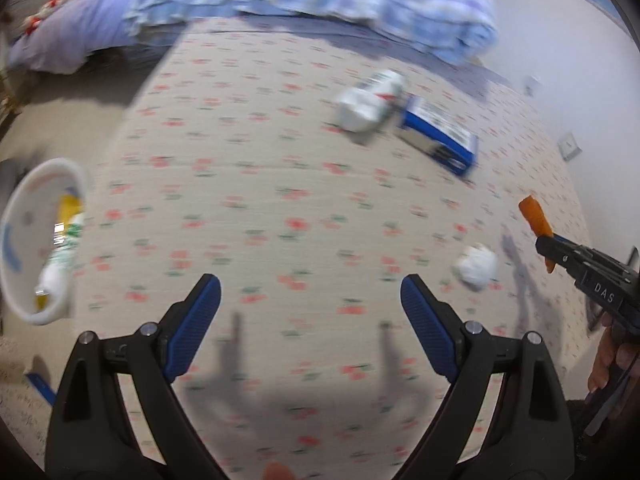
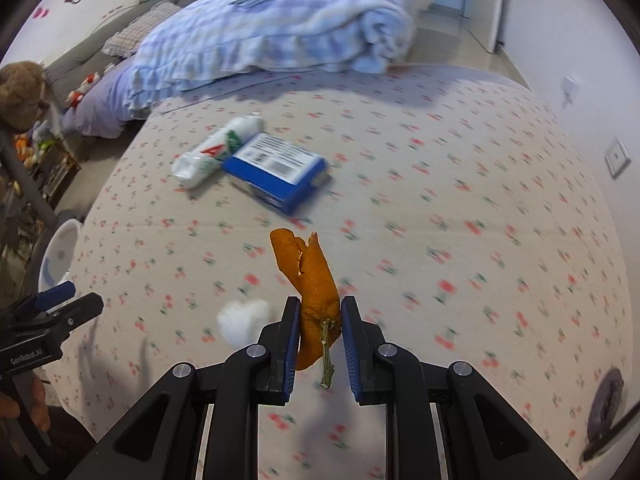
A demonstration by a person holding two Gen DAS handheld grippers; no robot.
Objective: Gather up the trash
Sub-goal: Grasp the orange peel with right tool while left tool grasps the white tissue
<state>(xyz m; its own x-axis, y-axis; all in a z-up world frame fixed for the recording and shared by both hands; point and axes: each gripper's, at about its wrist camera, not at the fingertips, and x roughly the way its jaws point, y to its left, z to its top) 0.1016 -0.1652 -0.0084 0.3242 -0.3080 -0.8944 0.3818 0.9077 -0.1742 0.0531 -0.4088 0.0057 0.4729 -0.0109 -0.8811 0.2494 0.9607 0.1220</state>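
Right gripper (image 2: pixel 320 344) clamped on orange peel (image 2: pixel 310 284), lifted off the bed for the bin (image 1: pixel 38 240), w/ left gripper (image 1: pixel 310 308) spread wide, empty, near tissue wad (image 1: pixel 476 266).

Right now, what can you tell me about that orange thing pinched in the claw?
The orange peel is a curled, matte strip, seemingly dried, with a thin green stem hanging at its lower end. The right claw grips its lower part between blue pads; its upper part sticks up free above the flowered bedsheet, touching nothing else.
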